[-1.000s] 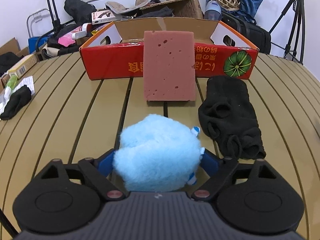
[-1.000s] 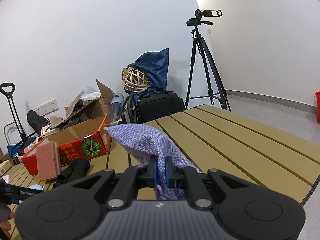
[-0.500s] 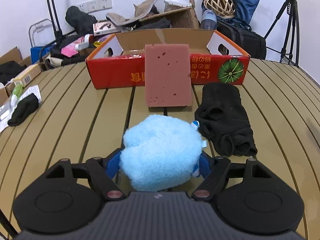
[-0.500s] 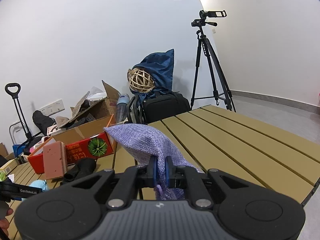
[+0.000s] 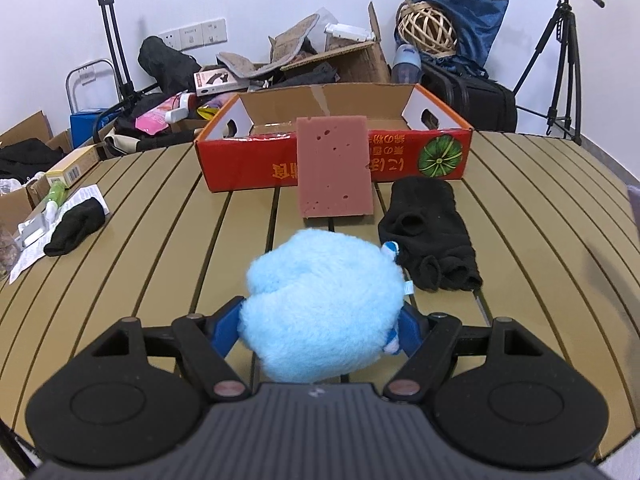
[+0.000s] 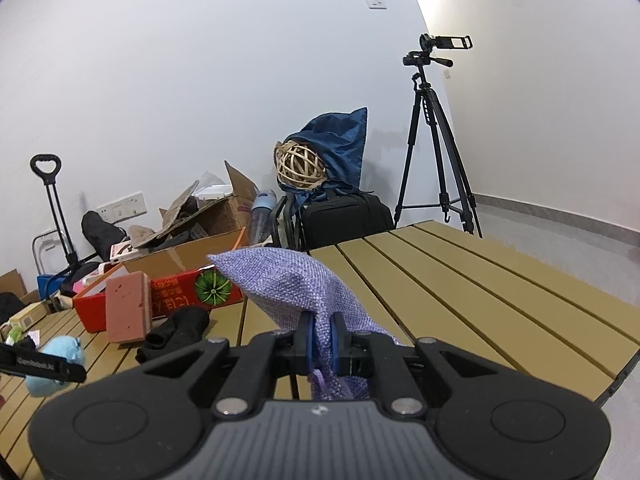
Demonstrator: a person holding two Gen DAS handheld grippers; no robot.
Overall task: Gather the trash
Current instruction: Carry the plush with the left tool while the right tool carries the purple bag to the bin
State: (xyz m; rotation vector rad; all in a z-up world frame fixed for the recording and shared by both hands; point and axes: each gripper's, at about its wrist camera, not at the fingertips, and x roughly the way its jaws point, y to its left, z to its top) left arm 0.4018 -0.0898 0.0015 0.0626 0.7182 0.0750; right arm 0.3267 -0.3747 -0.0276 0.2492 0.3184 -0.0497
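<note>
My left gripper (image 5: 320,320) is shut on a fluffy light-blue plush toy (image 5: 324,304), held above the slatted table. Ahead, a pink sponge (image 5: 335,168) leans upright against the red cardboard box (image 5: 420,156), with a black sock (image 5: 428,232) lying to its right. My right gripper (image 6: 321,338) is shut on a purple woven pouch (image 6: 288,284), held above the table's right part. In the right wrist view the box (image 6: 176,296), sponge (image 6: 128,308), sock (image 6: 176,332) and plush toy (image 6: 56,356) show at the left.
A second black sock (image 5: 76,226) lies on papers (image 5: 86,194) at the table's left edge. Behind the table are cardboard boxes (image 5: 344,58), a black bag (image 5: 472,100), a wicker ball (image 5: 426,26), a tripod (image 6: 436,140) and a hand trolley (image 5: 112,32).
The left gripper has drawn back and risen with the plush toy; the box and sponge look farther off. The right gripper has lifted slightly and turned left, still holding the pouch.
</note>
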